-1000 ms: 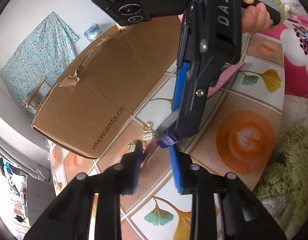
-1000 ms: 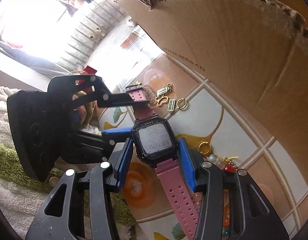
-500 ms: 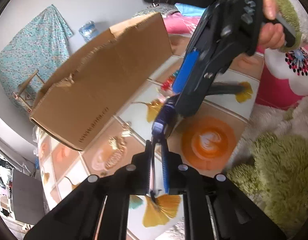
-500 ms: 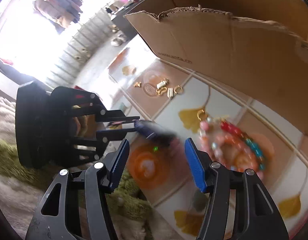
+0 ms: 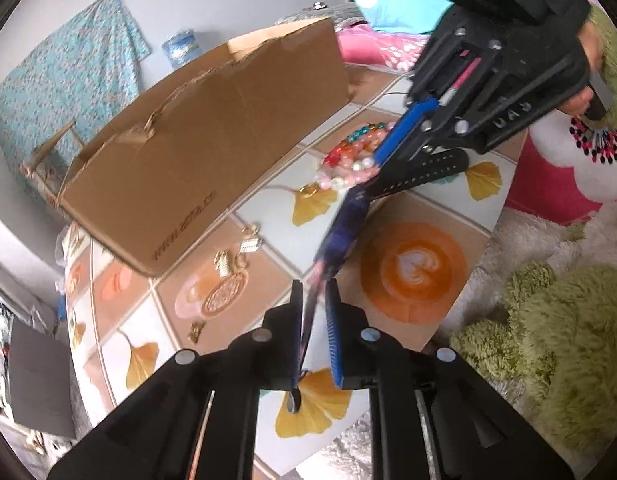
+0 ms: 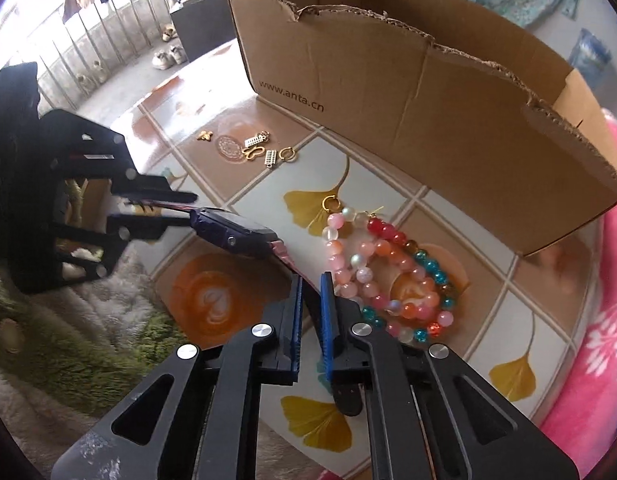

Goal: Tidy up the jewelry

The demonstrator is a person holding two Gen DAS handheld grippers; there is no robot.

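A digital watch with a dark case (image 6: 234, 234) and pink strap hangs in the air between both grippers, above the tiled table. My left gripper (image 5: 313, 298) is shut on one end of the strap (image 5: 308, 320). My right gripper (image 6: 310, 292) is shut on the other strap end (image 6: 286, 258); in the left wrist view it (image 5: 392, 148) is at the upper right. Beaded bracelets (image 6: 388, 272) lie on the table right of the right gripper. Small gold charms (image 6: 254, 150) lie beside a brown cardboard box (image 6: 408, 84).
The table (image 6: 392, 200) has a ginkgo-leaf and coffee-cup tile pattern. A green shaggy rug (image 5: 548, 340) and a pink floral cloth (image 5: 568, 168) lie past the table's edge. A gold ring (image 6: 331, 203) lies by the bracelets.
The right gripper let go of the watch case, drew back and closed on the strap end. The left gripper closed on the other strap end. Both views have pulled back from the table.
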